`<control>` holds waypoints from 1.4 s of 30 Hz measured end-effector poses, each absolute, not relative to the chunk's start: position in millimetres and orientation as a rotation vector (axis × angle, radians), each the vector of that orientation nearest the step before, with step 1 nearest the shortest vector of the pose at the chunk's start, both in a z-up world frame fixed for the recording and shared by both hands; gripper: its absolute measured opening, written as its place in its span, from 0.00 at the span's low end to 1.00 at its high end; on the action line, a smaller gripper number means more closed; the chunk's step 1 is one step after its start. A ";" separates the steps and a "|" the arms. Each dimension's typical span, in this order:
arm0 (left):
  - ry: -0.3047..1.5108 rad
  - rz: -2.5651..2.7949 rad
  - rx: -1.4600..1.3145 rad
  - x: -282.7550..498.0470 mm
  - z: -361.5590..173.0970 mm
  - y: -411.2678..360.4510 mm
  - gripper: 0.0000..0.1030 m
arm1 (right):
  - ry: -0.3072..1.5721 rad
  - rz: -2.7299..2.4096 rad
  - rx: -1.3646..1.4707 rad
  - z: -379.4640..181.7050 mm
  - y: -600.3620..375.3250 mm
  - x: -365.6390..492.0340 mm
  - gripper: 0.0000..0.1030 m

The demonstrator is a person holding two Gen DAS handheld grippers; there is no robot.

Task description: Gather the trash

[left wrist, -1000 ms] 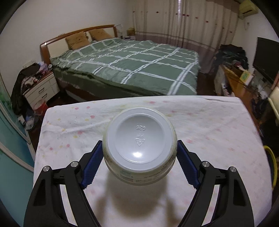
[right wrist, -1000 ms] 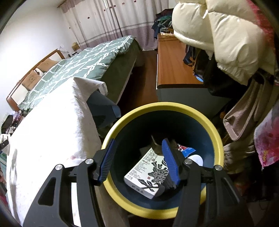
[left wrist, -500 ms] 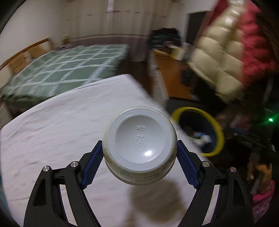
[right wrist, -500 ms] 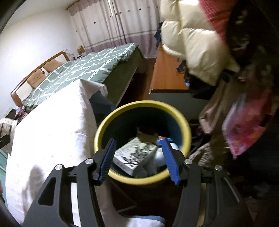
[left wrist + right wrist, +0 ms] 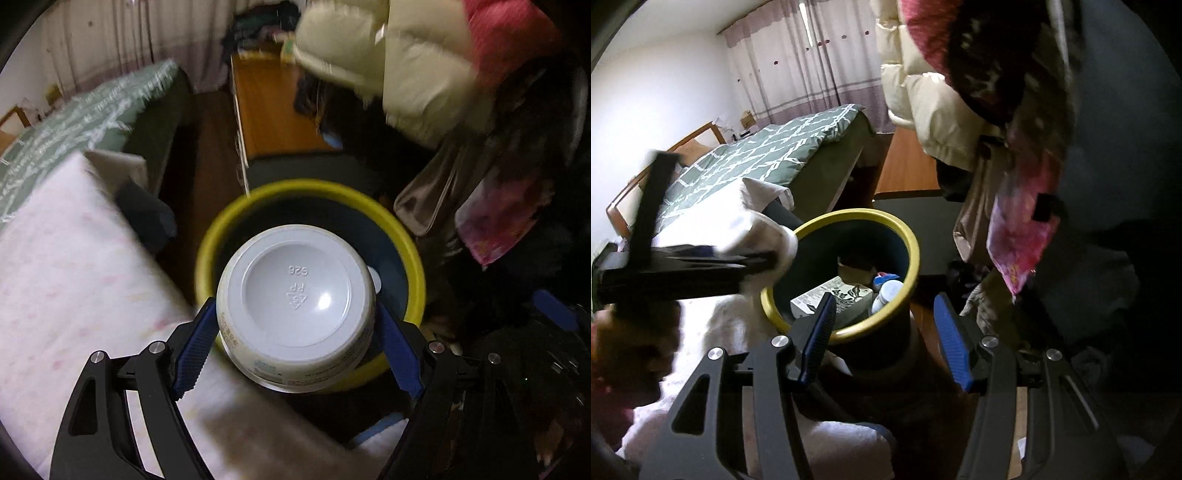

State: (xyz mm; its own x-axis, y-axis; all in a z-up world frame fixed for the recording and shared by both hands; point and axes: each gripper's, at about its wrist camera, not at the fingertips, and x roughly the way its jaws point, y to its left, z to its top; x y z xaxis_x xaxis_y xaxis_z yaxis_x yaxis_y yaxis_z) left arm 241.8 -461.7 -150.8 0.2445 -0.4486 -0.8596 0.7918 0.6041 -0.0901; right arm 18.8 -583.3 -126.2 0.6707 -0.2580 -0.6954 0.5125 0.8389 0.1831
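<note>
- The left gripper (image 5: 295, 332) clamps the white plastic tub (image 5: 295, 310) above the yellow-rimmed dark bin (image 5: 413, 254); releasing off-centre could bounce it off the rim.
- The right gripper (image 5: 886, 332) hangs empty, blue pads apart, beside the bin; it could nudge it.

— What do I have in view?
— A white plastic container (image 5: 295, 306), base toward me, stamped PP, over a yellow-rimmed dark bin (image 5: 415, 266).
— Bin contents?
— I see a printed box (image 5: 827, 297) and a small white bottle (image 5: 888, 291).
</note>
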 end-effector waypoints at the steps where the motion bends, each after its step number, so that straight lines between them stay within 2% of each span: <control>1: 1.019 -0.871 0.412 243.6 -158.5 -470.7 0.79 | 0.713 -0.447 0.388 -126.8 -584.7 17.2 0.51; 11: 1.068 -0.867 0.484 247.9 -193.7 -516.4 0.80 | 0.715 -0.456 0.414 -133.5 -596.6 13.1 0.52; 13: 1.069 -0.867 0.482 246.9 -192.9 -514.8 0.81 | 0.716 -0.454 0.416 -133.9 -596.6 12.8 0.52; 14: 1.069 -0.868 0.479 246.4 -192.4 -513.6 0.87 | 0.715 -0.452 0.415 -133.3 -595.9 12.3 0.52; 18: 1.046 -0.866 0.431 242.8 -172.1 -489.6 0.88 | 0.706 -0.447 0.407 -129.6 -591.1 11.3 0.52; 22: 0.951 -0.847 0.347 229.7 -128.2 -437.8 0.89 | 0.692 -0.421 0.395 -123.3 -579.8 9.8 0.55; 26: 0.823 -0.797 0.249 207.4 -81.3 -362.7 0.95 | 0.691 -0.365 0.364 -117.1 -560.8 16.2 0.58; 31: 0.677 -0.596 0.121 168.9 -34.4 -244.3 0.95 | 0.680 -0.260 0.308 -105.1 -523.9 26.7 0.67; 35: 0.590 -0.413 0.075 136.6 -18.7 -164.5 0.95 | 0.647 -0.209 0.235 -88.0 -492.2 28.4 0.71; 39: 0.569 -0.263 0.047 101.0 -16.6 -99.4 0.95 | 0.598 -0.169 0.167 -70.1 -462.9 21.8 0.83; 42: 0.572 -0.214 0.001 80.3 -18.0 -65.5 0.95 | 0.581 -0.147 0.122 -60.9 -445.8 17.1 0.84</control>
